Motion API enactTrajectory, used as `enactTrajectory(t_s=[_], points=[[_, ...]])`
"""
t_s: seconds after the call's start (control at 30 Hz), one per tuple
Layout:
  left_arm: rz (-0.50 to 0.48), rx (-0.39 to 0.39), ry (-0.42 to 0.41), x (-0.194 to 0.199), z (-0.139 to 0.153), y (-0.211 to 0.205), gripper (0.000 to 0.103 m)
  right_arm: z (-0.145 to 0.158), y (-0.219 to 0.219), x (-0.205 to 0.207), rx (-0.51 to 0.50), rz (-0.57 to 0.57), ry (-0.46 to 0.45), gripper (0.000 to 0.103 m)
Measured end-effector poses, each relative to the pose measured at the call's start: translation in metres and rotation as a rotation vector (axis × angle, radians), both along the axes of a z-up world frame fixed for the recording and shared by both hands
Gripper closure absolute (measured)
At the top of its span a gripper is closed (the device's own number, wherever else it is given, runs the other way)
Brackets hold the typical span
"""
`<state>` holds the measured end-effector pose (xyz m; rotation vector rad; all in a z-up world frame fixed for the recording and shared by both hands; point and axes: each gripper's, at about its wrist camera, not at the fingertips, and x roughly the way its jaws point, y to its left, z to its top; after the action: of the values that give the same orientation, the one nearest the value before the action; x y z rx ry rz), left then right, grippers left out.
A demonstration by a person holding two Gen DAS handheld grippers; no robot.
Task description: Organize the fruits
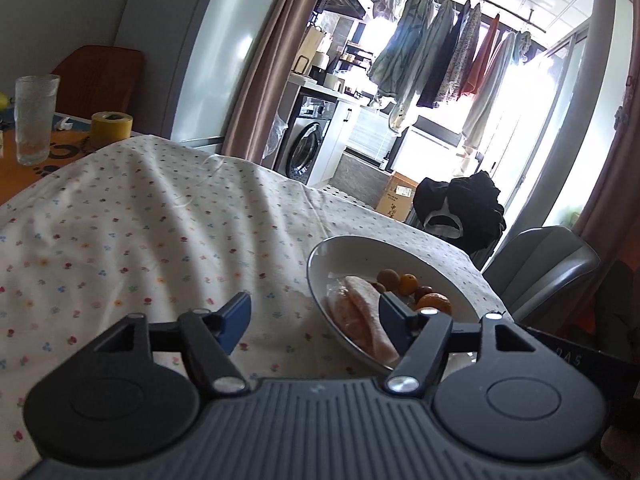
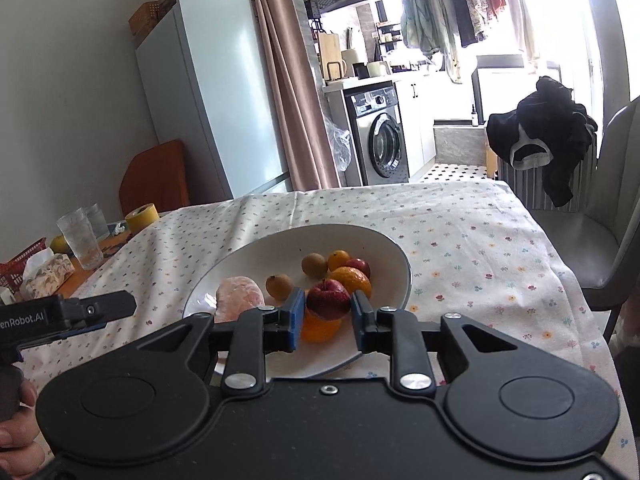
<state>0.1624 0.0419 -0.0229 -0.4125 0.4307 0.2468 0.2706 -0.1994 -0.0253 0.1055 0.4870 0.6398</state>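
Observation:
A white bowl (image 2: 384, 242) sits on the floral tablecloth (image 2: 460, 240) and holds a peeled pink citrus piece (image 2: 240, 298), two brown round fruits (image 2: 279, 285), several oranges (image 2: 352, 280) and a small red fruit (image 2: 359, 266). My right gripper (image 2: 327, 308) is shut on a red apple (image 2: 328, 299), held just above an orange at the bowl's near side. In the left wrist view, my left gripper (image 1: 314, 312) stands open with nothing between its fingers, straddling the left rim of the bowl (image 1: 344, 246), its right pad by the pink citrus (image 1: 360, 312).
Drinking glasses (image 2: 80, 240), a yellow tape roll (image 2: 141, 216), a tissue box (image 2: 46, 276) and a red basket (image 2: 20, 264) stand at the table's far left. A grey chair (image 2: 600, 240) is at the right edge. A hand (image 2: 16, 432) grips the left tool.

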Motion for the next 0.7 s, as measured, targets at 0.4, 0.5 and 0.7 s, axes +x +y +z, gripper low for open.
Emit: enactTrajectory(t_s=[0.4, 0.5, 0.7], points=[[0.051, 0.011, 0.002, -0.03, 0.004, 0.014, 0.017, -0.003, 0.0, -0.019, -0.015, 0.044, 0.008, 0.048], [0.068, 0.012, 0.006, -0.036, 0.007, 0.015, 0.013, -0.002, -0.001, -0.026, -0.018, 0.053, 0.007, 0.044], [0.066, -0.004, 0.005, -0.045, 0.014, 0.019, 0.009, 0.004, -0.001, -0.037, -0.021, 0.067, -0.002, 0.042]])
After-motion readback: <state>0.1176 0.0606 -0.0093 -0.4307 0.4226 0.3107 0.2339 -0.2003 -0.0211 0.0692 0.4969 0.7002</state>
